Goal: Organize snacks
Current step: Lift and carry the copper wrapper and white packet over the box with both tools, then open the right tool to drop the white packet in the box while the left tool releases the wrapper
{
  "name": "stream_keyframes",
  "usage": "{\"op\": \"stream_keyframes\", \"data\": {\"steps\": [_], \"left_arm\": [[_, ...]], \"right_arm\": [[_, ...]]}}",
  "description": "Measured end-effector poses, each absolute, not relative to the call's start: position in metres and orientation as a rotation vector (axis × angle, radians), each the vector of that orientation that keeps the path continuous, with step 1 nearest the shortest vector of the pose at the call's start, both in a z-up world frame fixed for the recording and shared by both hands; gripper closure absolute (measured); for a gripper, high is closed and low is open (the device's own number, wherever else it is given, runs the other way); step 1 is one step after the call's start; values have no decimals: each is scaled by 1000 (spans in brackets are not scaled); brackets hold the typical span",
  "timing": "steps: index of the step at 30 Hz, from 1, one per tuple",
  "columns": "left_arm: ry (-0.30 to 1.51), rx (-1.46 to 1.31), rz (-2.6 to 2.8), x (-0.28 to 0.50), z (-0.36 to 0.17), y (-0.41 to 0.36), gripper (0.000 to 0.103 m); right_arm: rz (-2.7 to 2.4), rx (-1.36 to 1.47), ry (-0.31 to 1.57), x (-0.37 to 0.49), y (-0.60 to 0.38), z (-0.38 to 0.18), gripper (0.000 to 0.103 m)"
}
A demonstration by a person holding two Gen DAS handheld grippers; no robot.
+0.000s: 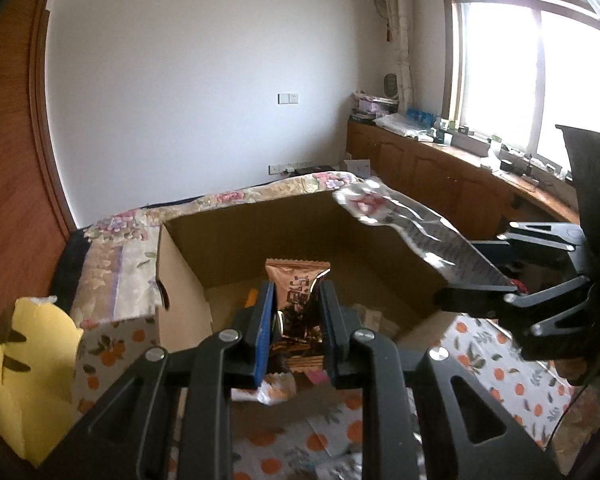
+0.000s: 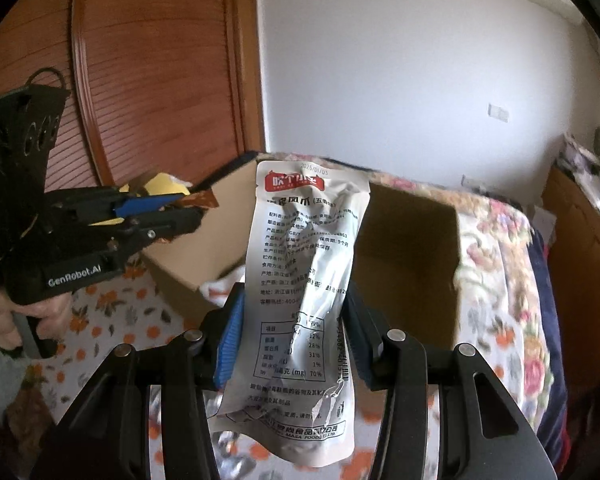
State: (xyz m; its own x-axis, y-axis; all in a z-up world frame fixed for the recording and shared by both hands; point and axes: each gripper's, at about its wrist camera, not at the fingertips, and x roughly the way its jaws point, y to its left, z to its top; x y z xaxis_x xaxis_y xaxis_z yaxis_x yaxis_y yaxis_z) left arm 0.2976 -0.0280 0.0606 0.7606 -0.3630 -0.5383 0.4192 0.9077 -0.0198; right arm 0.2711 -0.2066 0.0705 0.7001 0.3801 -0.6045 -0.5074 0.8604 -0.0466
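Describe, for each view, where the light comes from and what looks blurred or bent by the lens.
Left wrist view: the window is blown out white; the door frame bows from fisheye; the silver pouch carries glare. Right wrist view: softer light; the pouch's print is partly smeared; the floral bedspread is blurred.

Daylight floods in through a blown-out window [image 1: 536,68], washing the white wall [image 1: 188,80] evenly. Fisheye curvature bends the wooden door [image 2: 152,64] and darkens the corners. Motion blur softens the floral bedspread [image 2: 500,264]; glare streaks a silver snack pouch [image 1: 412,232].
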Motion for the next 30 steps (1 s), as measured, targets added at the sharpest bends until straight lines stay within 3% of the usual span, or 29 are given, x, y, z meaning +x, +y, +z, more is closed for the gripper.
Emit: {"op": "stream_keyframes", "data": {"steps": [22, 27, 30], "left_arm": [[669, 143, -447, 353, 27, -43, 82], [703, 159, -445, 357, 18, -53, 77], [704, 149, -446, 354, 17, -53, 68]], "right_arm": [[420, -256, 695, 357, -186, 31, 55], [394, -262, 707, 363, -186, 25, 55], [384, -261, 719, 364, -187, 24, 54]]}}
